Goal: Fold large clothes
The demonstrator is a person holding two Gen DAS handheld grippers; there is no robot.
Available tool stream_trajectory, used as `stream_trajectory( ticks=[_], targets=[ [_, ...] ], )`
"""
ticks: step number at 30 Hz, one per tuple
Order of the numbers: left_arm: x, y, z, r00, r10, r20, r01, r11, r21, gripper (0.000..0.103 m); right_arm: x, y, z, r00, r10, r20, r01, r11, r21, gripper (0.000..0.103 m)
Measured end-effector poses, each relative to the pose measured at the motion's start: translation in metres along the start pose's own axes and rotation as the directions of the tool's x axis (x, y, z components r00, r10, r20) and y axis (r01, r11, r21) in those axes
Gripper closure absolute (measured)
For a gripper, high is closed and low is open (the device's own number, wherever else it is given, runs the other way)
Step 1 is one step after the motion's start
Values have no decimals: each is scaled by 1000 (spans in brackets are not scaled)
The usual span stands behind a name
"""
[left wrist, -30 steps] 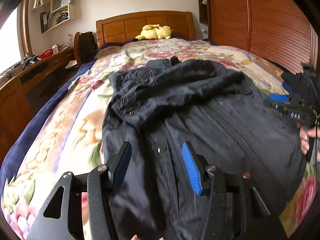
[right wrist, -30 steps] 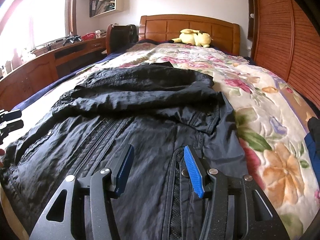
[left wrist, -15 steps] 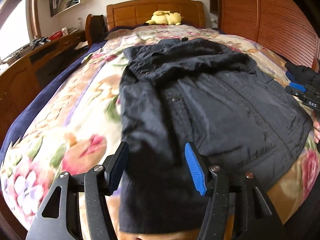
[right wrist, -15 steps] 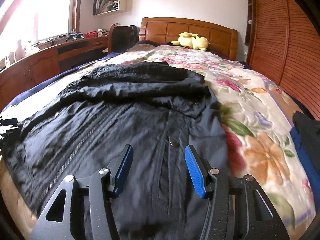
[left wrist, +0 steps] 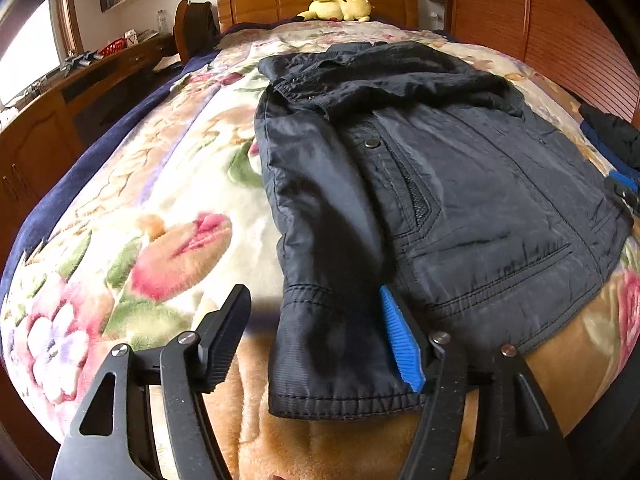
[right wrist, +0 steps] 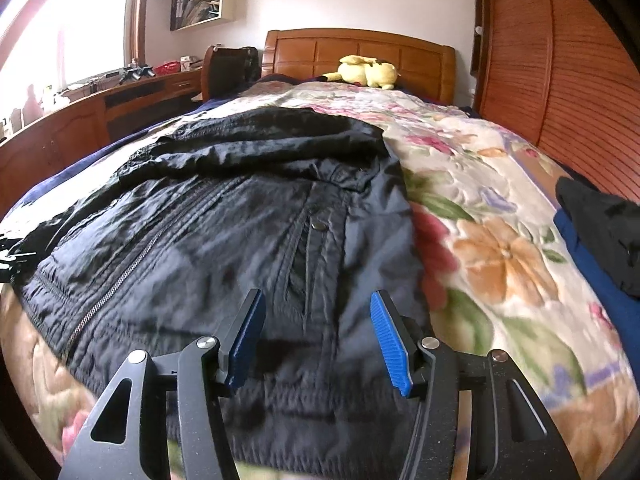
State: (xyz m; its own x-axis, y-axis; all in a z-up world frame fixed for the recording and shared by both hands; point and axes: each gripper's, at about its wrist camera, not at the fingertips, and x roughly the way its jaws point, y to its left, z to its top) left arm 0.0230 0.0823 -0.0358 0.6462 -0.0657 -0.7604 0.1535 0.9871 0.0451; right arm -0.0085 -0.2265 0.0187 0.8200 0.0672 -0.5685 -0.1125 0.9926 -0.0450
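Left wrist: jacket (left wrist: 420, 184) hem near blanket (left wrist: 160, 208) edge.

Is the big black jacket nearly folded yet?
Not yet. Done: the jacket lies spread on the flowery blanket, its top part bunched across the chest. In hand: nothing; the left gripper hangs over the near cuff with jaws opening, and the right gripper is open above the hem. Left: folding the body.

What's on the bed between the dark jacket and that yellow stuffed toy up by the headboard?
Only bare flowered blanket lies between the jacket and the yellow plush toy; the right wrist view shows it best.
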Motion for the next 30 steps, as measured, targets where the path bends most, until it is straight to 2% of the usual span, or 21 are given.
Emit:
stream_trajectory(
  ticks=[8, 13, 20, 25, 28, 30],
  targets=[
    [-1, 7, -6, 1000, -29, 4, 29, 999, -19, 34, -17, -15, -15, 999, -43, -9, 43, 998, 42, 46],
    [-7, 4, -9, 1000, -23, 16, 23, 1000, -12, 34, -23, -29, -27, 989, -127, -70, 132, 989, 70, 46],
    [-11, 9, -14, 996, -83, 29, 84, 996, -23, 34, -24, -36, -34, 987, -103, -120, 114, 989, 93, 44],
    [-11, 7, -15, 993, -107, 47, 107, 994, -4, 44, -22, -24, -31, 990, -63, -127, 69, 997, 43, 44],
    [-12, 3, -14, 992, -116, 57, 116, 993, 14, 56, -21, -22, -30, 991, -19, -136, 26, 999, 48, 46],
    [-13, 2, -15, 990, -120, 69, 119, 993, 24, 67, -20, -23, -31, 990, 15, -139, -10, 999, 43, 59]
  ],
)
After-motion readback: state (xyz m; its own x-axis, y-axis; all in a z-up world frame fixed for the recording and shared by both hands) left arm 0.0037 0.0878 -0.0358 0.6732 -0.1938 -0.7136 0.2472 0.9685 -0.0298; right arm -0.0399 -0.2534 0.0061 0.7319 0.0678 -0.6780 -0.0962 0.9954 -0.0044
